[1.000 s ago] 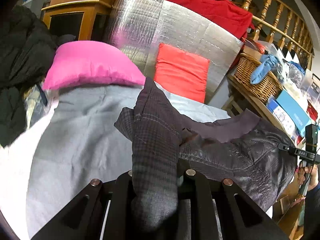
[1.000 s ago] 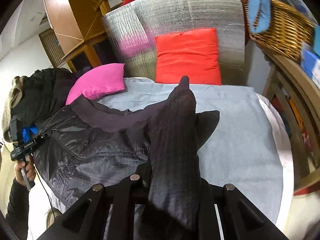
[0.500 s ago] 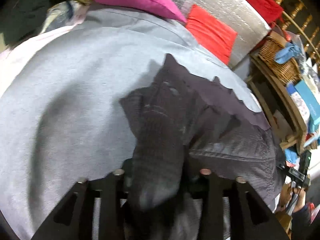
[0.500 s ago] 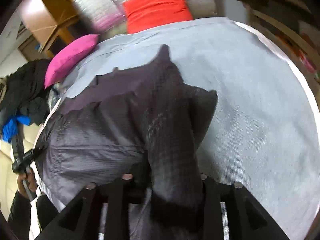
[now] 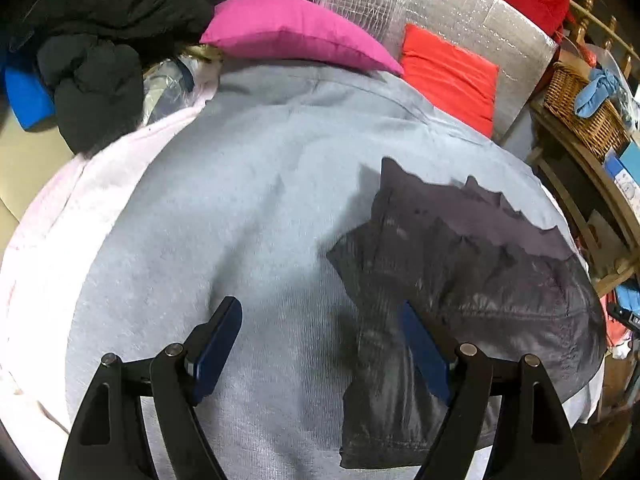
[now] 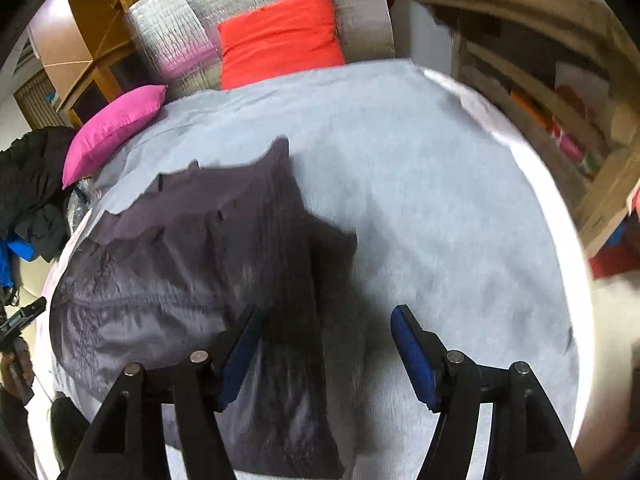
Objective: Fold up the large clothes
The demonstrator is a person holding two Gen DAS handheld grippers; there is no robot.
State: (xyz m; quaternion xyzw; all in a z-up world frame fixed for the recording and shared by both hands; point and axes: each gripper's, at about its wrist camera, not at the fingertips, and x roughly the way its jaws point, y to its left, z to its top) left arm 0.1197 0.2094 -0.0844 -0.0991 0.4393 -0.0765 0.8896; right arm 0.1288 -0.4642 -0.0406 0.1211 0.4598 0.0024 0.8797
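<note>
The left gripper (image 5: 318,334) has its jaws wide apart, and they have just been opening. Between them lies mostly bare cloth of the pale grey bed sheet (image 5: 248,208). The dark grey quilted jacket (image 5: 472,280) lies flat on this sheet. Its folded edge strip runs down just inside the right blue pad (image 5: 424,350) and seems to pass partly under it, but the pads do not press on it.

The right gripper (image 6: 326,340) also has its jaws well apart after just opening. Here the dark folded strip of the same jacket (image 6: 192,264) lies between the blue pads, closer to the left pad (image 6: 240,354), and it is loose on the sheet (image 6: 440,200). The image is blurred, so I cannot tell if the left pad touches the fabric.

Further away, the purple lining of the jacket shows at its far edge. Behind it, at the head of the bed, a pink cushion (image 5: 296,34) and a red cushion (image 5: 450,74) rest against a silver foil panel (image 5: 452,4).
</note>
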